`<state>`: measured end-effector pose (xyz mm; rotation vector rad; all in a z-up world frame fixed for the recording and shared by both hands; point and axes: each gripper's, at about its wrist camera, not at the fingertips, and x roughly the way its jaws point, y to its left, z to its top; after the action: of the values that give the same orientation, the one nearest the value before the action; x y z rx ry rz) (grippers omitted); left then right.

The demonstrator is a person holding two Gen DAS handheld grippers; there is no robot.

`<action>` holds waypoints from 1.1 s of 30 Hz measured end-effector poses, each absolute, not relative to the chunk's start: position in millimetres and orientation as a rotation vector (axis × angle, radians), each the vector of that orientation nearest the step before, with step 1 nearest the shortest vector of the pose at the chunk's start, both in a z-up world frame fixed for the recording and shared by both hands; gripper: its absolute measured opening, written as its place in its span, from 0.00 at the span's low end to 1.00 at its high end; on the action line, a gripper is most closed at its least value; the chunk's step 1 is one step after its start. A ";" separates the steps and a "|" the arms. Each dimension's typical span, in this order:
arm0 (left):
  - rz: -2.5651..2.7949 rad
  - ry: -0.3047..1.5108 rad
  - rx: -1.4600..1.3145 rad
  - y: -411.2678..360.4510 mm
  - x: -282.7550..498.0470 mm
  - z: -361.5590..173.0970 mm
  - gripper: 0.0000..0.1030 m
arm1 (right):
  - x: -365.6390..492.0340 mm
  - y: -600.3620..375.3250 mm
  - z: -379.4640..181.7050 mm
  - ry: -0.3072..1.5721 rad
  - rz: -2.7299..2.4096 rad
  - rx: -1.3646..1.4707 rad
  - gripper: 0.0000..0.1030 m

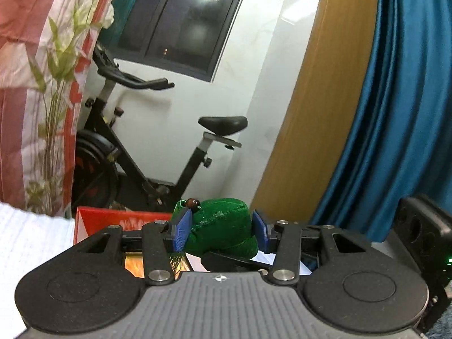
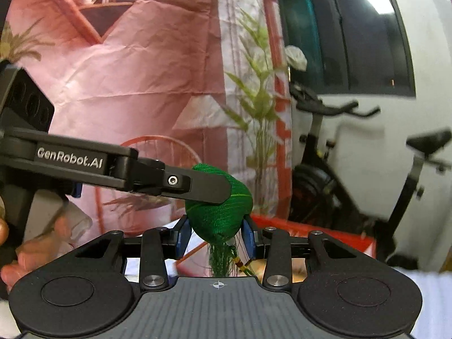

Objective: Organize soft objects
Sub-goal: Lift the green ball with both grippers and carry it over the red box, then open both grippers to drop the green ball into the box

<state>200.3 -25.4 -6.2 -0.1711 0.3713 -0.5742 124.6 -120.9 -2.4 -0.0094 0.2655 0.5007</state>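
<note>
We find the green velvet stuffed pouch with a tassel (image 1: 223, 227) held aloft, clear of any bench, gripped by both tools at once. The left gripper (image 1: 223, 227) has its blue-padded fingers (image 1: 183, 226) closed against the pouch's two sides; in the right wrist view that same gripper reaches in from the left, one black finger lying across the pouch's upper part. The right gripper (image 2: 215, 236) is closed on the lower end of the pouch (image 2: 219, 209), the tassel hanging below. We judge this a hand-over or reorientation in progress; it is done well if one gripper releases only once the other's hold is firm, since the stuffing yields. Both tools are held roughly level, facing a black exercise bike (image 1: 135, 152) and a red floral cloth (image 2: 141, 70).
</note>
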 end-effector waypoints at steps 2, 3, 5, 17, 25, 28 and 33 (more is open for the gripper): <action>-0.565 0.377 -0.177 -25.1 207.9 -3.6 0.49 | 137.3 -117.2 3.3 0.260 0.483 -0.068 0.34; -0.560 0.390 -0.187 -27.2 215.8 -3.8 0.49 | 142.7 -115.4 5.4 0.258 0.474 -0.097 0.34; -0.556 0.414 -0.202 -30.0 228.9 -5.6 0.49 | 156.6 -115.2 5.4 0.263 0.461 -0.139 0.35; -0.553 0.582 -0.194 -55.1 290.7 -66.4 0.49 | 216.2 -152.9 -54.8 0.391 0.409 -0.064 0.35; -0.547 0.683 -0.174 -62.6 310.2 -102.0 0.49 | 237.7 -160.1 -103.1 0.525 0.366 -0.042 0.35; -0.532 0.679 -0.161 -58.6 312.7 -100.1 0.49 | 243.2 -158.5 -112.2 0.546 0.343 -0.027 0.35; -0.461 0.668 -0.109 -50.6 305.7 -96.6 0.52 | 246.9 -156.4 -116.9 0.581 0.220 -0.042 0.43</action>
<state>305.7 -50.6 -96.6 -0.1088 0.6681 -0.4611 246.9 -156.4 -116.9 -0.0418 0.5811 0.2201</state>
